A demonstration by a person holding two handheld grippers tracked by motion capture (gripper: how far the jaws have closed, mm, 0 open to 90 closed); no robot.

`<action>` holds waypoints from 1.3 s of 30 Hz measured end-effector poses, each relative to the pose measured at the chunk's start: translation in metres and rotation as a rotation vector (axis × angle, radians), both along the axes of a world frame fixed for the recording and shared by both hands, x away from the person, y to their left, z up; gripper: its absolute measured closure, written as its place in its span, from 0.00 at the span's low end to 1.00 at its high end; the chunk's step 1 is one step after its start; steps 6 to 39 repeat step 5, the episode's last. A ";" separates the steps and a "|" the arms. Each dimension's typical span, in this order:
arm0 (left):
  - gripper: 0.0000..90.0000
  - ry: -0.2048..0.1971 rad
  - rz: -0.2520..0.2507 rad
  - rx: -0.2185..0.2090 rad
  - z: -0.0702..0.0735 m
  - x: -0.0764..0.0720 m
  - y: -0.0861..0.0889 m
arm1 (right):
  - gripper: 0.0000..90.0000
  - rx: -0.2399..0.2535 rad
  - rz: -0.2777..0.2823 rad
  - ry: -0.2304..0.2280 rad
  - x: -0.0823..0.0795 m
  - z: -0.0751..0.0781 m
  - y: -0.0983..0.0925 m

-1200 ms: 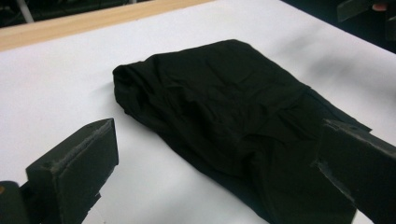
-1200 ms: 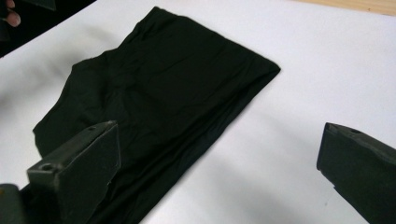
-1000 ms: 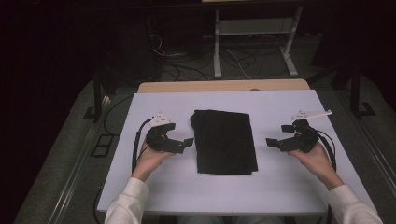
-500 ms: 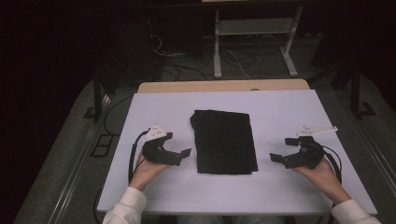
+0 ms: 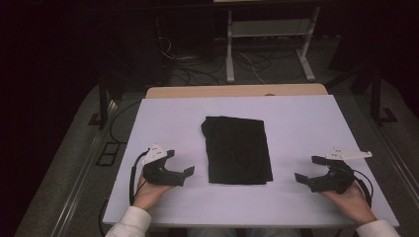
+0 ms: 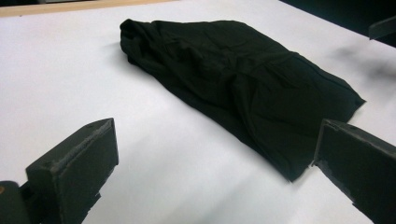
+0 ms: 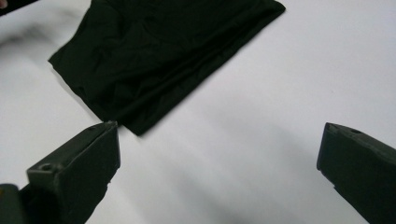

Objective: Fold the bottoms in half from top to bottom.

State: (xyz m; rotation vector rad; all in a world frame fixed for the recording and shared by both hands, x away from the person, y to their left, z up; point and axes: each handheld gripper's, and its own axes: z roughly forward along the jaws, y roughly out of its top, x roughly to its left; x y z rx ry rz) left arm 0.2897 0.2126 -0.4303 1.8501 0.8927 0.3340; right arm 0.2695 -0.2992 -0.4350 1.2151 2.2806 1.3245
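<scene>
A folded black cloth lies flat in the middle of the white table. My left gripper rests low on the table to the left of the cloth's near corner, open and holding nothing. My right gripper sits to the right of the cloth, well apart from it, also open and holding nothing. In the left gripper view the cloth stretches away ahead of the open left gripper. In the right gripper view the cloth's near corner lies just beyond the left jaw of the open right gripper.
A wooden strip runs along the table's far edge. Beyond it a white-framed stand and loose cables sit on the dark floor. The table's near edge lies just under both hands.
Both grippers have drawn back toward the near edge of the table. The right one has also moved outward, away from the cloth. The cloth has not moved.
</scene>
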 end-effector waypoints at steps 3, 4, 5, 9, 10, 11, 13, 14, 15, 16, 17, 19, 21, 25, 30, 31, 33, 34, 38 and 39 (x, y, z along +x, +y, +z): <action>0.00 0.003 -0.002 0.014 -0.003 -0.003 0.003 | 0.00 0.003 -0.013 -0.001 -0.002 -0.002 -0.005; 0.00 0.004 0.002 0.018 -0.003 -0.003 0.003 | 0.00 0.008 -0.016 -0.001 -0.002 -0.002 -0.007; 0.00 0.002 0.007 0.021 -0.004 -0.003 0.004 | 0.00 0.013 -0.021 0.000 -0.003 -0.002 -0.008; 0.00 0.002 0.007 0.021 -0.004 -0.003 0.004 | 0.00 0.013 -0.021 0.000 -0.003 -0.002 -0.008; 0.00 0.002 0.007 0.021 -0.004 -0.003 0.004 | 0.00 0.013 -0.021 0.000 -0.003 -0.002 -0.008; 0.00 0.002 0.007 0.021 -0.004 -0.003 0.004 | 0.00 0.013 -0.021 0.000 -0.003 -0.002 -0.008; 0.00 0.002 0.007 0.021 -0.004 -0.003 0.004 | 0.00 0.013 -0.021 0.000 -0.003 -0.002 -0.008; 0.00 0.002 0.007 0.021 -0.004 -0.003 0.004 | 0.00 0.013 -0.021 0.000 -0.003 -0.002 -0.008; 0.00 0.002 0.007 0.021 -0.004 -0.003 0.004 | 0.00 0.013 -0.021 0.000 -0.003 -0.002 -0.008; 0.00 0.002 0.007 0.021 -0.004 -0.003 0.004 | 0.00 0.013 -0.021 0.000 -0.003 -0.002 -0.008; 0.00 0.002 0.007 0.021 -0.004 -0.003 0.004 | 0.00 0.013 -0.021 0.000 -0.003 -0.002 -0.008; 0.00 0.002 0.007 0.021 -0.004 -0.003 0.004 | 0.00 0.013 -0.021 0.000 -0.003 -0.002 -0.008; 0.00 0.002 0.007 0.021 -0.004 -0.003 0.004 | 0.00 0.013 -0.021 0.000 -0.003 -0.002 -0.008; 0.00 0.002 0.007 0.021 -0.004 -0.003 0.004 | 0.00 0.013 -0.021 0.000 -0.003 -0.002 -0.008; 0.00 0.002 0.007 0.021 -0.004 -0.003 0.004 | 0.00 0.013 -0.021 0.000 -0.003 -0.002 -0.008; 0.00 0.002 0.007 0.021 -0.004 -0.003 0.004 | 0.00 0.013 -0.021 0.000 -0.003 -0.002 -0.008; 0.00 0.002 0.007 0.021 -0.004 -0.003 0.004 | 0.00 0.013 -0.021 0.000 -0.003 -0.002 -0.008; 0.00 0.002 0.007 0.021 -0.004 -0.003 0.004 | 0.00 0.013 -0.021 0.000 -0.003 -0.002 -0.008; 0.00 0.002 0.007 0.021 -0.004 -0.003 0.004 | 0.00 0.013 -0.021 0.000 -0.003 -0.002 -0.008; 0.00 0.002 0.007 0.021 -0.004 -0.003 0.004 | 0.00 0.013 -0.021 0.000 -0.003 -0.002 -0.008</action>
